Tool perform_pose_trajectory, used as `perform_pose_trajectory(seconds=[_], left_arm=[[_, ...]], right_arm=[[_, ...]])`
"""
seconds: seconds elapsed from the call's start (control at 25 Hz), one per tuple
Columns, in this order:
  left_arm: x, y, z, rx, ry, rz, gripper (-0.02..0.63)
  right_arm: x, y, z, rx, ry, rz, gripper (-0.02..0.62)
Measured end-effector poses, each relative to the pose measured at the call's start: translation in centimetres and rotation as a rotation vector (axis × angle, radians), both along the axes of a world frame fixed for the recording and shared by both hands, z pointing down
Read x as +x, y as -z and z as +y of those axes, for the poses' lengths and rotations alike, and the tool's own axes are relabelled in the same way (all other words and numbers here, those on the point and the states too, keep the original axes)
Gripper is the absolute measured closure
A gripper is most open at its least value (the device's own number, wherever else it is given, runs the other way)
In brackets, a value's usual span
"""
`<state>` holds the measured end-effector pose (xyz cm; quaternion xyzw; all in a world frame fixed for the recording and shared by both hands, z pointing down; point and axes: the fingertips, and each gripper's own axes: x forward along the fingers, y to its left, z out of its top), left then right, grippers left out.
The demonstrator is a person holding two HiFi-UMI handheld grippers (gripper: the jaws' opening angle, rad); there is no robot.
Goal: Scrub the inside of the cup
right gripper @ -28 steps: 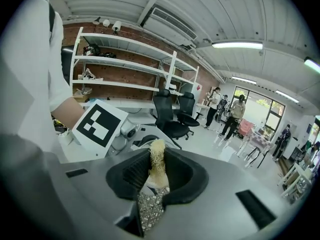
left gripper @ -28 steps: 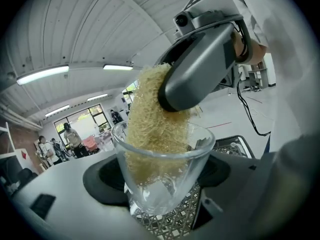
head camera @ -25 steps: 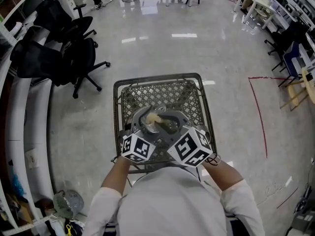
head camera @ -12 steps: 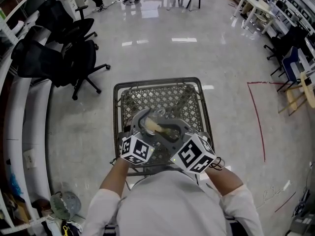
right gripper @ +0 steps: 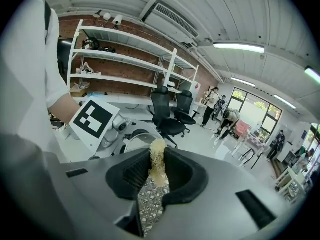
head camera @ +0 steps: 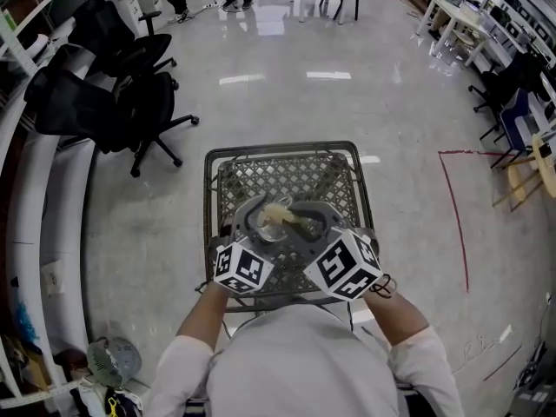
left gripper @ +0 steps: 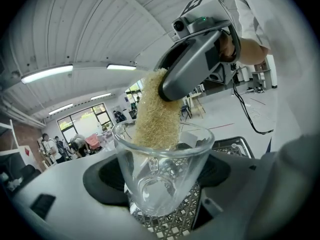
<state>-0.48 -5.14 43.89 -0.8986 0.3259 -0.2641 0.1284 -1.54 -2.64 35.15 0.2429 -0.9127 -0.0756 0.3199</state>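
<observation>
Left gripper (left gripper: 160, 186) clamped on glass cup (left gripper: 162, 169), held near, above mesh table (head camera: 287, 168). Right gripper (right gripper: 156, 176) pinches scrubber (left gripper: 156, 111). Scrubber tip inside cup, shifted slightly since moment ago: scrubbing likely under way.

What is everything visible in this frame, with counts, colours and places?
glass cup: one, clear, gripped between the left jaws above the basket
scrubber: one, tan and fibrous, gripped by the right jaws, its lower end inside the cup's mouth
wire basket: one, grey mesh, directly below both grippers
office chairs: several, black, on the floor at upper left
floor line: one, red, on the floor at right
fan: one, grey, on the floor at lower left
people: a few, far off at the back of the room
left hand-held gripper: one, grey, shut on the cup
right hand-held gripper: one, grey, shut on the scrubber
sleeves: two, white, at the bottom of the head view
</observation>
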Motion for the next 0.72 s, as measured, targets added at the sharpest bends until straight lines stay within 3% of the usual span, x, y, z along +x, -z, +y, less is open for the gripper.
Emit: perform_pose_trajectory(seconds=[0.28, 0.72], left_arm=[[-0.4, -0.1, -0.3, -0.003, -0.001, -0.005, 0.222], [1.1, -0.3, 0.4, -0.012, -0.019, 0.014, 0.222]], right_arm=[[-1.5, 0.0, 2.7, -0.154, 0.053, -0.132, 0.506], [0.7, 0.0, 0.3, -0.135, -0.071, -0.203, 0.506]])
